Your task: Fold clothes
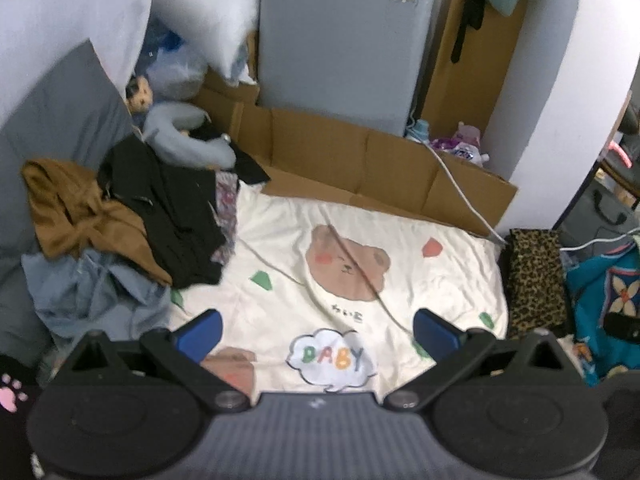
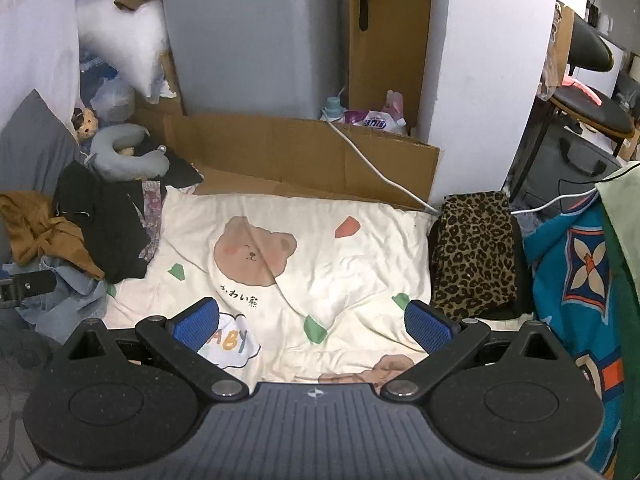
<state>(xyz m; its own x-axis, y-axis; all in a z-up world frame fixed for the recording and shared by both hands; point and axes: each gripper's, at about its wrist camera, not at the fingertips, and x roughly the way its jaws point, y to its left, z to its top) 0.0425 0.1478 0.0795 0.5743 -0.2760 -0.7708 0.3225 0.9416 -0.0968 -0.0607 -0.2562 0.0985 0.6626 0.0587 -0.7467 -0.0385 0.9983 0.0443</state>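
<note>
A heap of unfolded clothes lies at the left of the cream bear-print blanket (image 1: 360, 224) (image 2: 320, 232): a brown garment (image 1: 76, 208) (image 2: 36, 228), a black garment (image 1: 176, 216) (image 2: 108, 224) and a pale blue one (image 1: 92, 292) (image 2: 68, 300). A folded leopard-print cloth (image 1: 536, 280) (image 2: 476, 248) rests on the blanket's right edge. My left gripper (image 1: 318, 334) hovers open over the blanket's near part, holding nothing. My right gripper (image 2: 314, 324) is open too, above the same blanket, with nothing between its blue pads (image 2: 428, 326).
Flattened cardboard (image 1: 360, 160) (image 2: 304, 152) lines the far side, before a grey cabinet (image 1: 340, 40) (image 2: 248, 32). A white cable (image 1: 460, 188) (image 2: 372, 164) crosses the cardboard. A grey neck pillow (image 1: 184, 136) (image 2: 124, 152) and a doll (image 2: 84, 122) sit behind the heap. Blue patterned fabric (image 1: 608, 300) (image 2: 572, 272) lies right.
</note>
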